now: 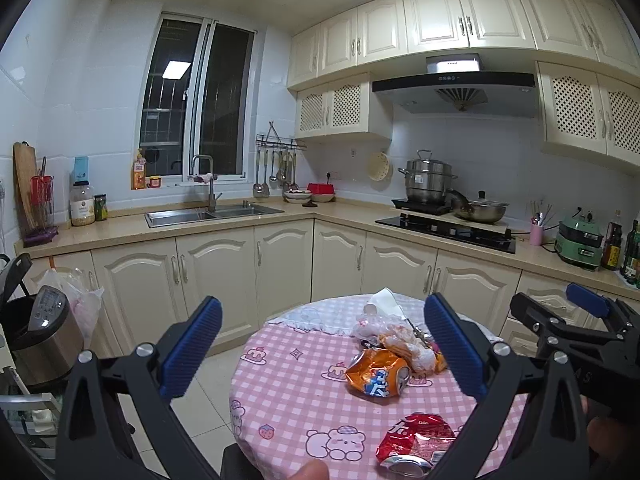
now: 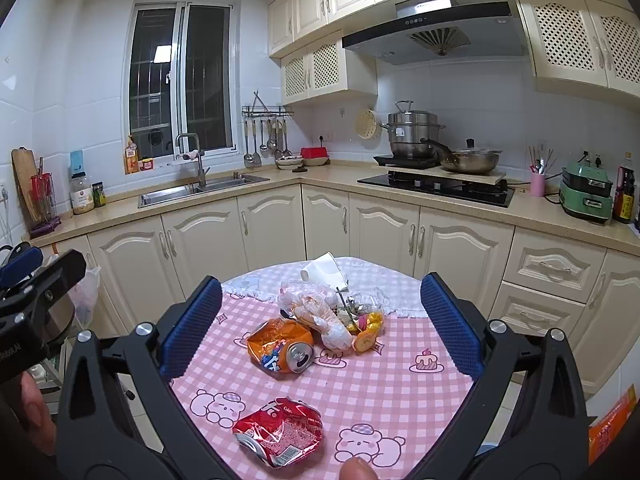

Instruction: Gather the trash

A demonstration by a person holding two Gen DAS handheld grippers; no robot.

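Trash lies uncollected on the round table [image 2: 400,344], so the task is judged to be at its start.

Items present:
- Crushed red can [image 2: 278,436]: nearest the cameras, on its side near the table's front edge.
- Crushed orange can [image 2: 280,346]: further back, near mid-table, on its side with its top facing the right wrist camera.
- Crumpled plastic bag [image 2: 320,312]: touching the orange can on its far right side, with small yellow wrappers [image 2: 366,332] and other small scraps just beside it.
- White tissue [image 2: 326,268]: at the far edge of the pile.

Gripper status:
- Left gripper [image 1: 320,354]: jaws spread wide, nothing between them, held above the near side of the table.
- Right gripper [image 2: 320,328]: jaws likewise spread wide and empty, with the pile framed between them.

No item is grasped. No bin or collection bag for the trash can be identified with certainty; a plastic bag [image 1: 86,302] hangs at the lower cabinets on the left, purpose unknown.

Surface: a pink checked tablecloth with cartoon prints, with a lighter cloth laid across the far part.

Room: a kitchen with cream cabinets [image 2: 280,224], a beige L-shaped counter, a steel sink [image 2: 200,190] under a dark window, and a hob [image 2: 436,188] carrying pots beneath an extractor hood. The floor is pale tile.
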